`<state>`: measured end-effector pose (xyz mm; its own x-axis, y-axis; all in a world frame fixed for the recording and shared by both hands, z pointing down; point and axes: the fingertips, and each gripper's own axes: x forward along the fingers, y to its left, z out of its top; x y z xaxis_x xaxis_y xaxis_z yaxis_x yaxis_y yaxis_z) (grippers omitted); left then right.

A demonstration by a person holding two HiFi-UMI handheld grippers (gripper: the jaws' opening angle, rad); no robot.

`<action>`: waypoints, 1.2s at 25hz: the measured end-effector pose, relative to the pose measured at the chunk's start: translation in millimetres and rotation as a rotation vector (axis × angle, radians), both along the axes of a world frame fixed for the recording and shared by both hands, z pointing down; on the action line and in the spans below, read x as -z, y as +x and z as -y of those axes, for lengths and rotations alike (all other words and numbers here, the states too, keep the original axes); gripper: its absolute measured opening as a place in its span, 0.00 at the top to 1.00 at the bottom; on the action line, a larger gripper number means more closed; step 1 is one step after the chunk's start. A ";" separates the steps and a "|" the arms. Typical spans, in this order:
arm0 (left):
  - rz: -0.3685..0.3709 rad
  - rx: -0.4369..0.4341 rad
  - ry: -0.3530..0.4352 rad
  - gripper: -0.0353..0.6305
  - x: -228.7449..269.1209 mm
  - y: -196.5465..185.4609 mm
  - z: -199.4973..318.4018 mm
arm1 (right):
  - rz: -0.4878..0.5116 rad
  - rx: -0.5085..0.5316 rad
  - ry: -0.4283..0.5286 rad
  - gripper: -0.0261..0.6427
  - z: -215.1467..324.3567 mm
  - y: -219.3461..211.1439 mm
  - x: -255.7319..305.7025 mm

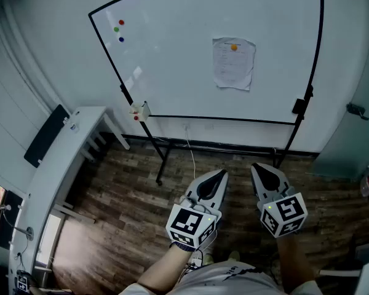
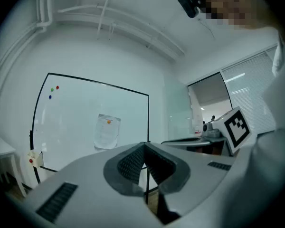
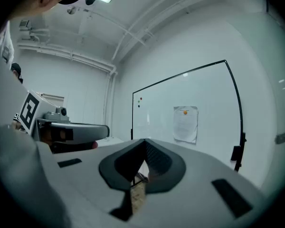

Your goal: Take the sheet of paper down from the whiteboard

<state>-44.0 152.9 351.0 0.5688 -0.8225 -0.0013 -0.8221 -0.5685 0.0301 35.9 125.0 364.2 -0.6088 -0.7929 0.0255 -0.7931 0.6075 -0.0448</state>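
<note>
holding left tongs [image 1: 219, 174] and right tongs [image 1: 259, 168] clenched, empty. facing whiteboard [image 1: 172, 60] with sheet of paper [image 1: 234, 66] under magnet [image 1: 234, 47]

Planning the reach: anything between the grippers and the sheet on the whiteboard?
Nothing visible. Only open space separates the left gripper and right gripper from the sheet of paper. An orange magnet pins its top to the whiteboard.

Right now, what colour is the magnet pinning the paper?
The magnet is orange, clearest in the head view.
</note>
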 end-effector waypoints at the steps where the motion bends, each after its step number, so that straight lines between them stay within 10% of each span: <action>1: 0.001 0.000 0.001 0.93 -0.7 3.2 -0.2 | -0.002 0.003 0.002 0.94 -0.5 1.5 -0.3; 30: 0.020 0.050 0.055 0.93 5.4 35.2 86.5 | 0.091 -0.042 0.059 0.94 62.1 65.4 25.8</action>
<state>-8.8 66.3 345.6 0.5270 -0.8491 -0.0365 -0.8498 -0.5268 -0.0171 101.3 62.8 338.4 -0.5730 -0.8160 -0.0758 -0.8119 0.5778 -0.0833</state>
